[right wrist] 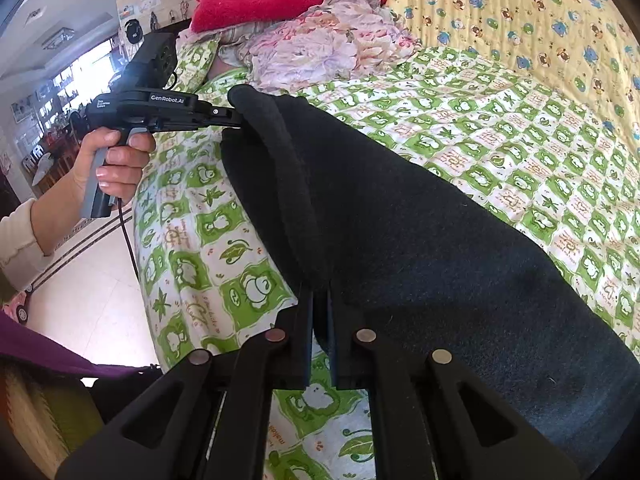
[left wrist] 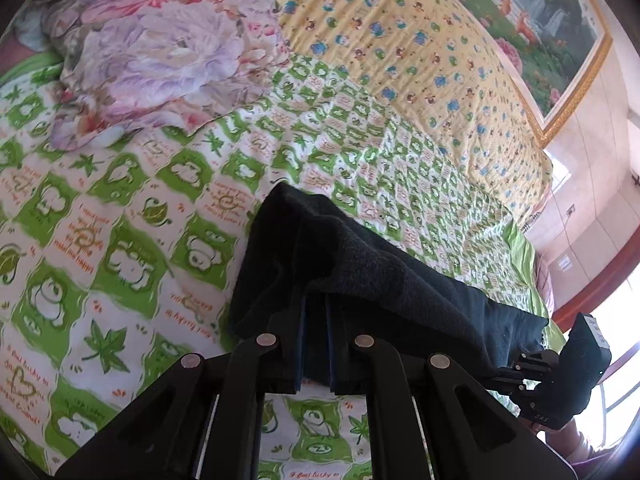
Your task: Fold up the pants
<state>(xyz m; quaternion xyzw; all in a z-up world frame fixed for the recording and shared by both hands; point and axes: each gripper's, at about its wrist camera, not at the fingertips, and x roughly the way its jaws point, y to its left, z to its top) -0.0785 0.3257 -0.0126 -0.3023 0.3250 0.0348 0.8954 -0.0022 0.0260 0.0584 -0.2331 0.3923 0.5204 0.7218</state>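
pants (right wrist: 400, 216) are hanging between your two grippers, stretched just over the green frog-print sheet (left wrist: 120, 216). your right gripper (right wrist: 320, 308) is clamping down on the near edge, fabric pinched right between the fingers and spilling off to the right. your left gripper (left wrist: 316, 312) is pinching the far edge the same way, cloth draping over its fingertips. your left hand (right wrist: 116, 160) is squeezing the handle.

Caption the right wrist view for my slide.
Both tongs shut on dark pants over a green-patterned bedspread.
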